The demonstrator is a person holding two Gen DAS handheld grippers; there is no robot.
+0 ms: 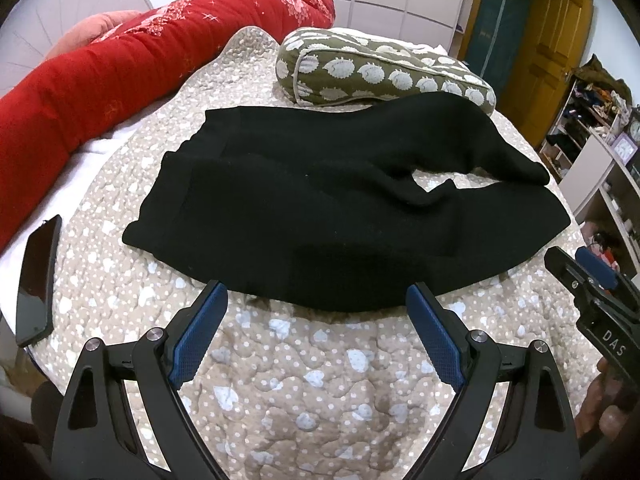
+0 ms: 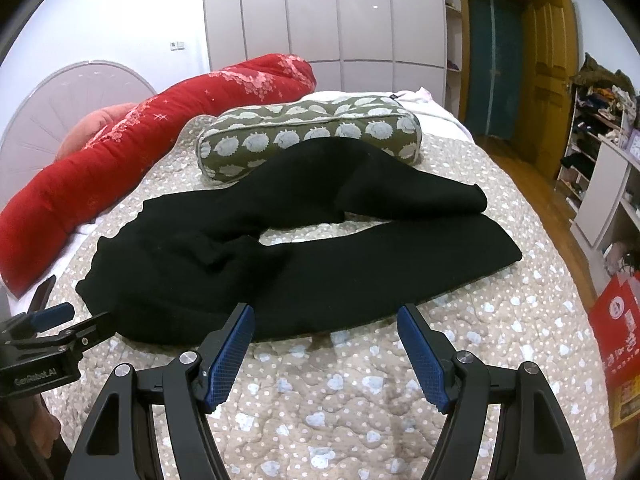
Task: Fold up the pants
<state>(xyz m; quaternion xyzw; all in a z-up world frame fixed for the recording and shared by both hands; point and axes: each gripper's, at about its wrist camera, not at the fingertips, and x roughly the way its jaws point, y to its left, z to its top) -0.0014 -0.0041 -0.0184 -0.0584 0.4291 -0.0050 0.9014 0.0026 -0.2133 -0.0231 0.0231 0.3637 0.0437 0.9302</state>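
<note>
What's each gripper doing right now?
Left gripper: jaws open, empty, just short of the black pants.
Right gripper: jaws open, empty, at the pants' near edge.

Around you: a bedroom's own clutter.
You see a red bolster (image 1: 120, 64) along the bed's (image 1: 280, 380) quilted cover, an olive patterned cushion (image 1: 360, 68) near it, a dark phone (image 1: 36, 280) at the edge, and a red box (image 2: 618, 320) on the floor.

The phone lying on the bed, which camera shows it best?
The left wrist view: the phone lies in full beside the black pants, its dark screen showing. The right wrist view catches only a thin sliver at the left edge, above the left gripper.
</note>
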